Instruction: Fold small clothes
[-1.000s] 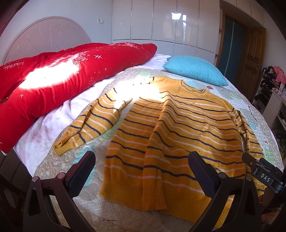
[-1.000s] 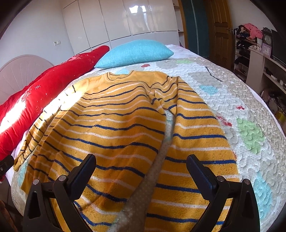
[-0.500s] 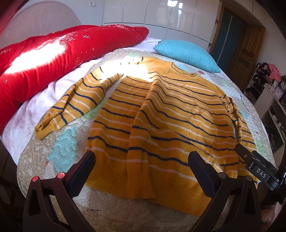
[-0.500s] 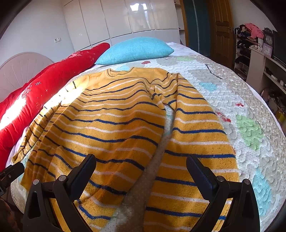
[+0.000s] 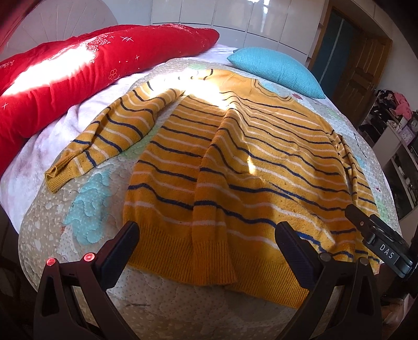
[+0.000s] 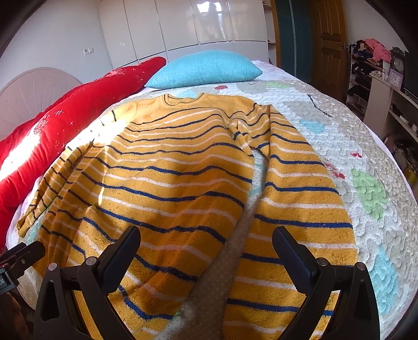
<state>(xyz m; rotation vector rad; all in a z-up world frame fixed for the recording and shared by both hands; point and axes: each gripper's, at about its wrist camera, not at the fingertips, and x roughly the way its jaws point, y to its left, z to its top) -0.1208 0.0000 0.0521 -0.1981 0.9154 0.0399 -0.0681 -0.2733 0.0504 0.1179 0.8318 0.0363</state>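
1. Hovering nearest each camera, the left gripper [image 5: 206, 243] and the right gripper [image 6: 205, 248] both have their jaws spread wide and hold nothing; the right gripper's tip also shows at the right edge of the left wrist view.
2. Beneath them lies the striped sweater [image 5: 235, 167], mustard yellow with navy and white bands, spread flat and face up on the quilted bedspread [image 5: 86, 209]; its ribbed hem [image 5: 183, 259] is toward the grippers and its neckline is at the far end.
3. Left sleeve [image 5: 104, 136]: angled outward from the body, its cuff resting on the bedspread near the white sheet.
4. Right sleeve [image 6: 295, 209]: lying straight alongside the body, with a narrow strip of bedspread showing between them.
5. Beyond the neckline sits a turquoise pillow [image 6: 206, 69]; a red duvet [image 5: 65, 78] runs along the left side of the bed.
6. Farthest back: glossy white wardrobe doors [image 6: 183, 23], a wooden door [image 6: 329, 44], and open shelves [image 6: 365, 65] holding clothes and clocks.
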